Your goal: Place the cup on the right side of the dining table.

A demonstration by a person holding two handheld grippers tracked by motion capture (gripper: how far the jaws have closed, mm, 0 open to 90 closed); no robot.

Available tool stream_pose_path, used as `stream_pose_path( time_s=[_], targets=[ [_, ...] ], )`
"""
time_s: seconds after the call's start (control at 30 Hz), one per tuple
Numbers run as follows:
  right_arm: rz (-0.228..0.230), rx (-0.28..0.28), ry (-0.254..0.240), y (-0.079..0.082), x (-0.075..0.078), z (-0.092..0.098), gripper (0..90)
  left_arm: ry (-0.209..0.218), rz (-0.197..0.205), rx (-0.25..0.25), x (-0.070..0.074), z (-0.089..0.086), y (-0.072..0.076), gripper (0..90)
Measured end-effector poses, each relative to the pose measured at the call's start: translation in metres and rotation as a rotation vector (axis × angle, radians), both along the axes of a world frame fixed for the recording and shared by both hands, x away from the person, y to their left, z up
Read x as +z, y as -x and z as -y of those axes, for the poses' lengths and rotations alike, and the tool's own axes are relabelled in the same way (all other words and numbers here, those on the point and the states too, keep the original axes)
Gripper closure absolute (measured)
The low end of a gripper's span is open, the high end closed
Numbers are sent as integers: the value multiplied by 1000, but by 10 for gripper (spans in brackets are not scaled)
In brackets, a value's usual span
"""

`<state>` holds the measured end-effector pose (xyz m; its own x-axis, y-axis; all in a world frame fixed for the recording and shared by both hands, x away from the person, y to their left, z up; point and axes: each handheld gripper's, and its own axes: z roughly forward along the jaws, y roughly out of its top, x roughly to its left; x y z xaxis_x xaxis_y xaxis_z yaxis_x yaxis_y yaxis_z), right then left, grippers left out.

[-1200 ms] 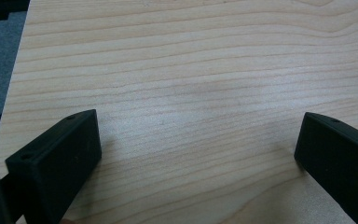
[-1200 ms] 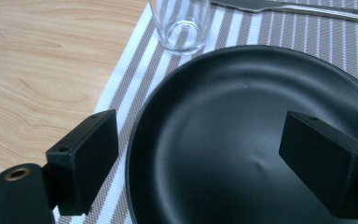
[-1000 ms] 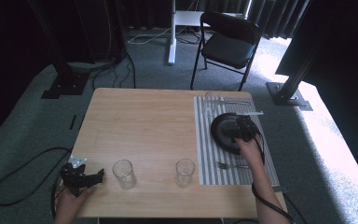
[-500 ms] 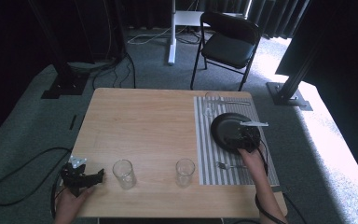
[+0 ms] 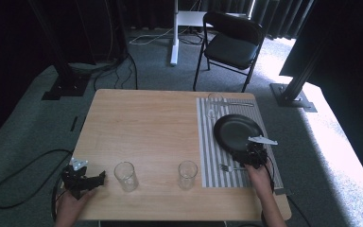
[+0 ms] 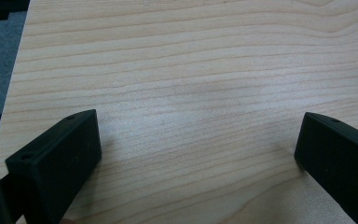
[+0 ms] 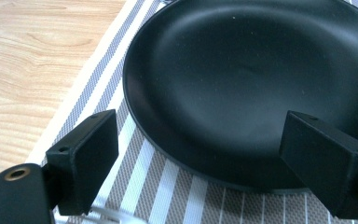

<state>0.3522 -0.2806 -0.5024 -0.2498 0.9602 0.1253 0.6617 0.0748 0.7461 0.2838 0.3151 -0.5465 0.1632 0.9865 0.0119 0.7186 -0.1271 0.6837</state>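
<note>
A black plate (image 5: 237, 131) lies on a grey-and-white striped placemat (image 5: 210, 156) at the table's right side. My right gripper (image 5: 249, 156) sits at the plate's near rim, jaws wide open with nothing between them; the right gripper view looks into the plate (image 7: 265, 79) over the mat (image 7: 135, 186). A fork (image 5: 228, 167) lies on the mat just left of that gripper. My left gripper (image 5: 82, 178) rests at the table's near left corner, open over bare wood (image 6: 191, 93). Two empty glasses (image 5: 125, 176) (image 5: 187, 174) stand near the front edge.
A third glass (image 5: 213, 104) and a knife (image 5: 236, 103) sit at the mat's far end. A black folding chair (image 5: 230, 43) stands beyond the table, with stand bases and cables on the carpet. The table's middle is bare wood (image 5: 146, 127).
My right gripper has drawn back toward the near edge, from over the plate to its near rim. The left gripper has stayed put.
</note>
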Motion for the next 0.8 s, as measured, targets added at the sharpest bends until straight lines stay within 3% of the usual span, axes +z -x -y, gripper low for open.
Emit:
stream_pose_path(
  time_s=[0.37, 0.8],
  targets=[
    [28, -36, 25, 28, -12, 13, 112, 0, 0, 0, 0, 0, 0, 7],
    [1, -47, 31, 56, -29, 26, 112, 0, 0, 0, 0, 0, 0, 7]
  ],
)
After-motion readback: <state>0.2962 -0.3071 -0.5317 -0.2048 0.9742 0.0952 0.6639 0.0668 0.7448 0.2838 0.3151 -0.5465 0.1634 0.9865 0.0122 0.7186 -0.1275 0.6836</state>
